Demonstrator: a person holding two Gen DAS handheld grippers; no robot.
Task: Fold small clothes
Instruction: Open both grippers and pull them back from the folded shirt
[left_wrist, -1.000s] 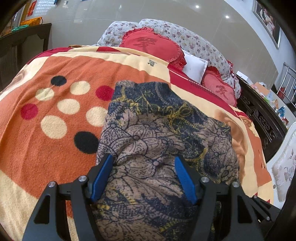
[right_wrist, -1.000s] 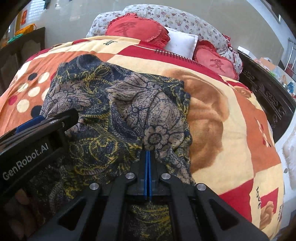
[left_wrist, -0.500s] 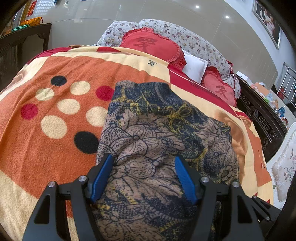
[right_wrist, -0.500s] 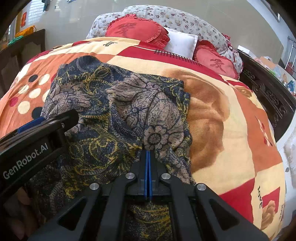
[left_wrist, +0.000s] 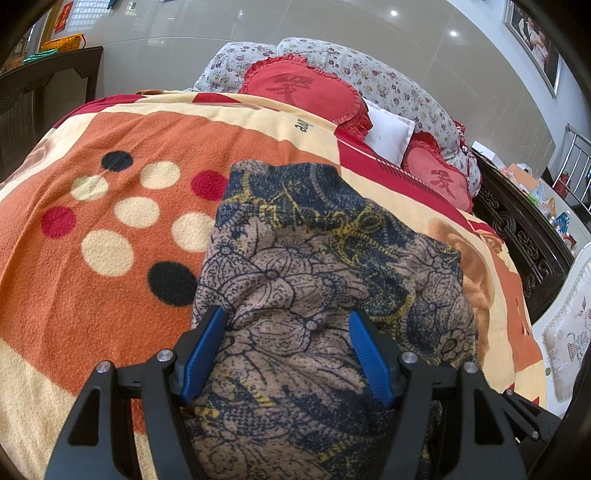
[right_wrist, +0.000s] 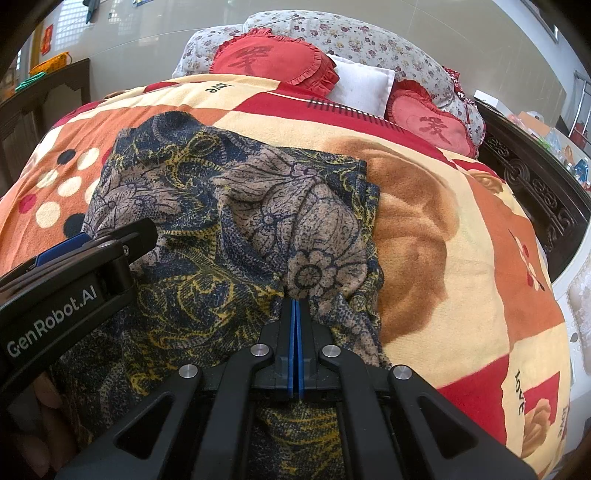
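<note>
"What are you doing?"

"Folding. The flowery cloth (right_wrist: 229, 221) lies on the bed blanket (right_wrist: 461, 240). My right tool (right_wrist: 296, 314) pinches its near edge tight. My left tool (left_wrist: 286, 350) is wide apart, cloth between its fingers."

"What next?"

"I think the left must pinch too, then both lift."

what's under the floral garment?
The floral garment lies on the blanket, whose orange, cream and dotted print shows all around it. Anything between them is covered. The right gripper pinches its near edge.
</note>
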